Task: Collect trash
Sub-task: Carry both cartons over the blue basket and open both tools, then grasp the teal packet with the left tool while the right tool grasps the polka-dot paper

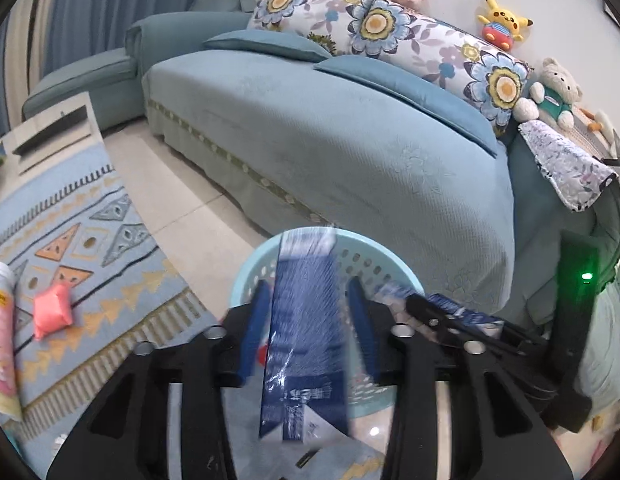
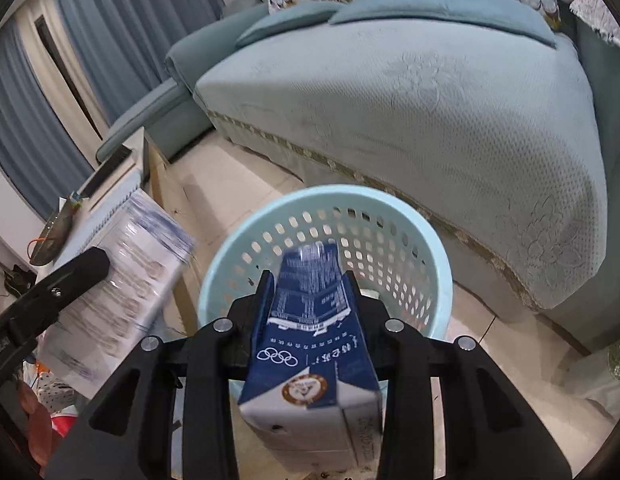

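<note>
Trash: two dark-blue cartons over pale-blue perforated plastic basket; left gripper released, right gripper clamps carton. Pink pouch, tube remain on patterned rug's edge.

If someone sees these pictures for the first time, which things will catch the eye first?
Probably the two blue milk cartons, one between each gripper's fingers: the left gripper with its blurred carton, the right gripper clamping its carton. Both hang over the pale blue basket on the floor beside the blue sofa.
</note>
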Demonstrator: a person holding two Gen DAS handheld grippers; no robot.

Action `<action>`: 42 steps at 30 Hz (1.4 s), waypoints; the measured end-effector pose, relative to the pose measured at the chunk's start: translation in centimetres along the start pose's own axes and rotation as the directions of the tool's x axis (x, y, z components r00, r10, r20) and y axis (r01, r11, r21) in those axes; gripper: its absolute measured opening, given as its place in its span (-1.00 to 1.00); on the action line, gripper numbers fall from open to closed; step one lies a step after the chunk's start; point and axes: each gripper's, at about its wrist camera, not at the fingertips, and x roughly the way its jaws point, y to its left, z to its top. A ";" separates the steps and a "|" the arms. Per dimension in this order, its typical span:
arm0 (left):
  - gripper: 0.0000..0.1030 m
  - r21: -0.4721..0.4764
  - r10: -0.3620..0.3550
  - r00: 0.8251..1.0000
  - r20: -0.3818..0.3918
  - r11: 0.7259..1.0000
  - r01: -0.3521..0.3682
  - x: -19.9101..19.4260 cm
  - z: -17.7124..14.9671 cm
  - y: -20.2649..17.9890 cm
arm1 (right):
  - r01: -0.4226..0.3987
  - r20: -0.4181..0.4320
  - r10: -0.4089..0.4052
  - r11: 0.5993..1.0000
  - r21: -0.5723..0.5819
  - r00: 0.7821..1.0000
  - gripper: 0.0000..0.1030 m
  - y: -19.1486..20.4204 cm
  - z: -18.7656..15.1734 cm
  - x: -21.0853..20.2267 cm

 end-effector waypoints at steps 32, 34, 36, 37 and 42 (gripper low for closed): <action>0.21 -0.392 0.365 0.927 0.089 0.868 -0.304 -22.2 -9.5 20.2 | -0.152 0.027 0.185 0.876 -0.457 0.982 0.56 19.0 -8.3 -9.0; 0.21 -0.407 0.402 0.915 0.035 0.842 -0.354 -22.1 -10.9 22.1 | -0.172 0.008 0.201 0.860 -0.480 0.980 0.56 20.0 -9.7 -9.1; 0.21 -0.427 0.374 0.927 -0.011 0.837 -0.343 -21.3 -12.2 23.7 | -0.190 -0.015 0.212 0.843 -0.503 0.977 0.56 21.2 -10.9 -8.9; 0.21 -0.433 0.365 0.931 -0.024 0.836 -0.338 -21.0 -12.6 24.1 | -0.197 -0.027 0.213 0.837 -0.511 0.977 0.56 21.8 -11.6 -8.7; 0.40 -0.422 0.305 0.949 -0.084 0.852 -0.311 -19.3 -14.0 25.0 | -0.252 -0.105 0.231 0.828 -0.501 0.967 0.55 23.8 -13.0 -7.2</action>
